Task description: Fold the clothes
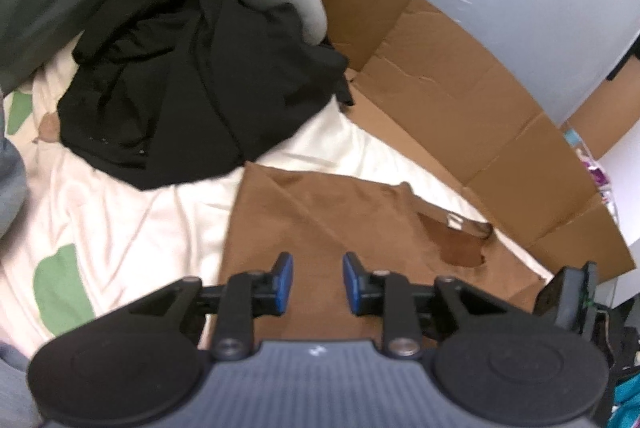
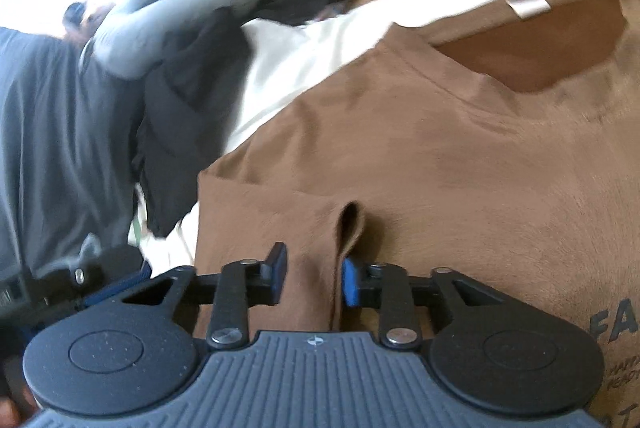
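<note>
The right gripper [image 2: 313, 278] is pinching a raised ridge of the brown T-shirt [image 2: 460, 156] — it should be biting deeper before lifting — while the left gripper [image 1: 317, 284] is hovering with jaws released over it.

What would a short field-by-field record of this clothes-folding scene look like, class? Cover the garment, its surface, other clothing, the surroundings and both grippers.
Garment being folded: brown T-shirt, spread flat, neck label visible
Surface: cream sheet with green patches
Other clothing: black garment, crumpled, lying beyond the shirt
Surroundings: flattened cardboard beside the sheet
Left gripper: jaws apart above the shirt, nothing between them
Right gripper: a raised fold of shirt fabric between the pads; whether they pinch it is unclear
</note>
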A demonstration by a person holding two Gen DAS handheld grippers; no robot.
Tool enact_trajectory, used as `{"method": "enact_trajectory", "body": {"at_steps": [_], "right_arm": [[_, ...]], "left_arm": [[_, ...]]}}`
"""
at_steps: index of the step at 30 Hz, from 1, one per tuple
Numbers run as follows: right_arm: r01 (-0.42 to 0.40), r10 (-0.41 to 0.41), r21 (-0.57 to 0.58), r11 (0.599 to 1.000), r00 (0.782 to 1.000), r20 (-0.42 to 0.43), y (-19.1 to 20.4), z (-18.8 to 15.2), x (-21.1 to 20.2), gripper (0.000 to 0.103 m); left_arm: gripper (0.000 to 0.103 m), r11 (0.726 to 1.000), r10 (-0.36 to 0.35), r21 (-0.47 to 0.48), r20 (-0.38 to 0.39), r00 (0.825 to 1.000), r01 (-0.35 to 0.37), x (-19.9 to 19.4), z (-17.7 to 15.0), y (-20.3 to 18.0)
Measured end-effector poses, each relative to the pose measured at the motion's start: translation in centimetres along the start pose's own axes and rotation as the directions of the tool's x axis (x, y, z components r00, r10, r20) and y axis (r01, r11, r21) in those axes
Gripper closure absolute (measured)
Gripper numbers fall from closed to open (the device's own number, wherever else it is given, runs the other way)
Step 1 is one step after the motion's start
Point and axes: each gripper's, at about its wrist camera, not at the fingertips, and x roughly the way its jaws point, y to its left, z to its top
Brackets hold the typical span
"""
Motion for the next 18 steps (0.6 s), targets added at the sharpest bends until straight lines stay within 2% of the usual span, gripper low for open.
{"method": "enact_trajectory", "body": {"at_steps": [2,3,4,11,18], "right_arm": [[-0.002,0.002,0.024,1.000,1.000,0.000,-0.5,0.1,0.2,0.084],[-0.004,0.004,0.031,0.999,1.000,-0.001,-0.6,0.2,0.3,0.100],[-0.006,0.006,0.036,0.999,1.000,0.000,-0.7,0.1,0.2,0.102],[-0.056,0.055,0.057,0.997,0.998,0.028,-0.1,-0.3,-1.0,0.103],[-0.104,0.099,0.071,0.992,0.993,0.066,1.2,-0.4,-2.7,0.103]], "left_arm": [[0.072,1.000,0.014,0.013,-0.001,1.000,-0.014,0.2,0.1,0.2],[0.071,0.999,0.023,0.023,0.001,1.000,-0.023,0.3,0.3,0.2],[0.070,0.999,0.031,0.034,0.003,1.000,-0.031,0.4,0.4,0.2],[0.060,0.987,0.097,0.126,0.019,0.995,-0.099,1.5,3.0,0.3],[0.058,0.974,0.138,0.179,0.027,0.990,-0.140,4.3,5.4,0.4]]}}
